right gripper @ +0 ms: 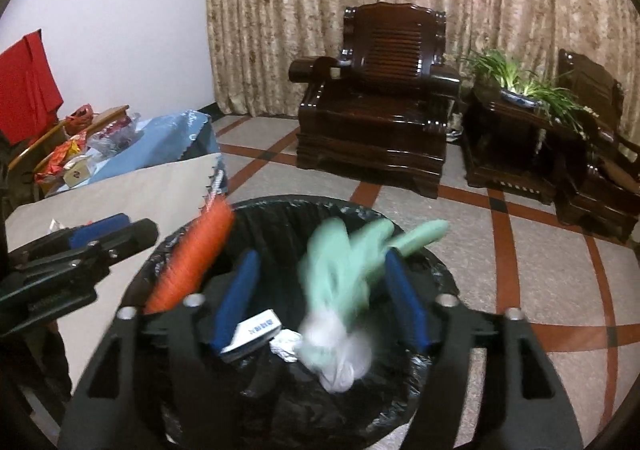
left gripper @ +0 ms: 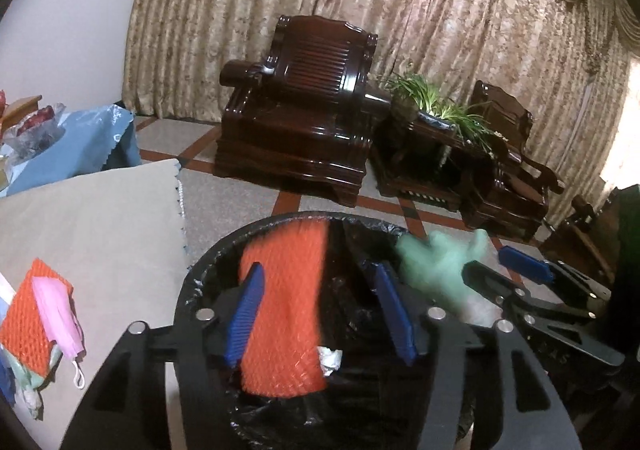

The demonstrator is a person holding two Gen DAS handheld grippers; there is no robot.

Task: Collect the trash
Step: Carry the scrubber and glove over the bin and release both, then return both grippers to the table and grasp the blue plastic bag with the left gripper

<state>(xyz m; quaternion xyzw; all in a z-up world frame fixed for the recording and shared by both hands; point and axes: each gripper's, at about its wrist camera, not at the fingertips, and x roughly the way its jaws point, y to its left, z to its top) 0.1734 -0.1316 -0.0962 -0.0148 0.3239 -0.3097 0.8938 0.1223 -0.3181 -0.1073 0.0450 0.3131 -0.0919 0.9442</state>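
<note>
**Spotter:** Give me a count first. What have you got?

**Operator:** I see one round bin lined with a black plastic bag, down at six o'clock in both wrist views. Two grippers hang over it. My left gripper has its blue pads spread apart, and the orange foam net sleeve sits between them; the pads are not pressing it. It looks loose, blurred, over the bin's mouth.

**Spotter:** And the right one?

**Operator:** My right gripper is spread too. A pale green rubber glove, smeared by motion, lies between its pads without being pinched, with a white crumpled wad at its lower end, over the bag.

**Spotter:** Anything already in the bin?

**Operator:** From the right wrist, one small white box with blue print and one scrap of crumpled white paper, both near the middle. The left wrist shows one white scrap too.

**Spotter:** What is left outside?

**Operator:** At eight o'clock in the left view, on the beige cloth-covered table, a small pile: a second orange foam net, one pink face mask with an ear loop, and pale scraps under them that I cannot sort out.

**Spotter:** Background?

**Operator:** Two dark wooden armchairs, the nearer one at twelve o'clock, and one potted green plant between them.
</note>
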